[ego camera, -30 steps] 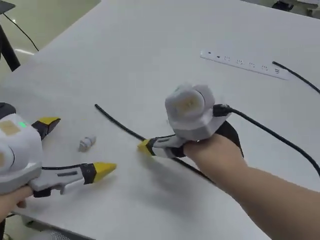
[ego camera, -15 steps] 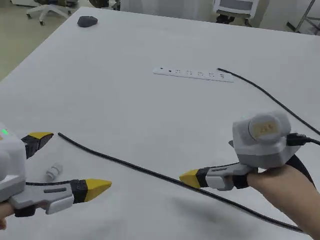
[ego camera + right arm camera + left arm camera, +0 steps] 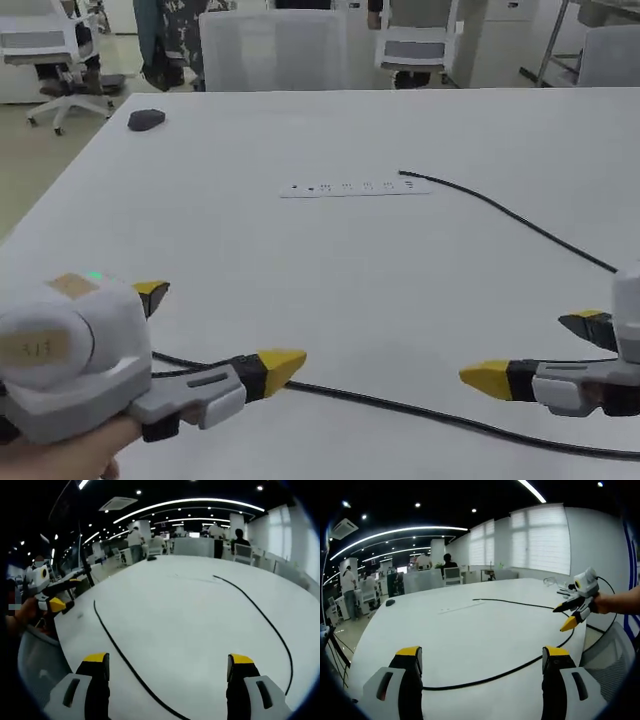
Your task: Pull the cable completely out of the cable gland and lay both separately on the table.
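The white bench (image 3: 300,260) is stretching away toward office chairs at its far edge. At near left, a hand (image 3: 70,460) is gripping the left hand-held gripper (image 3: 222,325) and holding it level just above the bench, pointing right and slightly away. Its yellow-tipped jaws are standing wide apart and holding nothing, as the left gripper view (image 3: 482,652) is also showing. At near right, the right hand-held gripper (image 3: 520,348) is hovering low and pointing left toward the other, its jaws likewise spread wide and empty. The black cable (image 3: 400,405) is lying loose on the near part of the bench, running from under the left hand-held gripper off to the right. A white power strip (image 3: 355,187) is sitting farther back, its black cord (image 3: 500,215) trailing right. A dark mouse (image 3: 147,119) is resting at far left.
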Action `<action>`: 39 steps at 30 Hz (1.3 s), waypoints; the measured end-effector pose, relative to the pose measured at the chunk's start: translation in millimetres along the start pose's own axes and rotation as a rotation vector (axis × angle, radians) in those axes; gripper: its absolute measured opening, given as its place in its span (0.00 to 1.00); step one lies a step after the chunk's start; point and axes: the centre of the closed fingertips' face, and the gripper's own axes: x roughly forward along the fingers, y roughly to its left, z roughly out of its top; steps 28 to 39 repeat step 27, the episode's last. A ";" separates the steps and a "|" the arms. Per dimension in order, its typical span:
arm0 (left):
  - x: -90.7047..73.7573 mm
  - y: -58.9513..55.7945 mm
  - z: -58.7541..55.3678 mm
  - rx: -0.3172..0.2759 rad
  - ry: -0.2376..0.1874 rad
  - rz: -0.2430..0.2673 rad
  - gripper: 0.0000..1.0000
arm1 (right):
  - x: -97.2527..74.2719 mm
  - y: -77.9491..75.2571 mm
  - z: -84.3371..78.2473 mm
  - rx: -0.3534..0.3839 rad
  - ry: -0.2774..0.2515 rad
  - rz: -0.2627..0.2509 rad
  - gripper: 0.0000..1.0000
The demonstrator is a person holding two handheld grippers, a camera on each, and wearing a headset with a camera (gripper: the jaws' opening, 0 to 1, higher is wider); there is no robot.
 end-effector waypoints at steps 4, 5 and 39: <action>0.8 -3.0 -2.0 -0.052 -0.003 -0.007 0.99 | -8.6 -9.9 -5.0 0.006 0.001 -0.031 0.99; 0.6 -4.5 -3.1 -0.047 0.004 -0.013 0.99 | -10.8 -11.0 -3.7 0.011 -0.008 -0.038 0.99; -10.1 -5.5 -4.6 -0.020 0.039 0.015 0.99 | -6.1 0.2 0.1 -0.002 -0.011 -0.025 0.99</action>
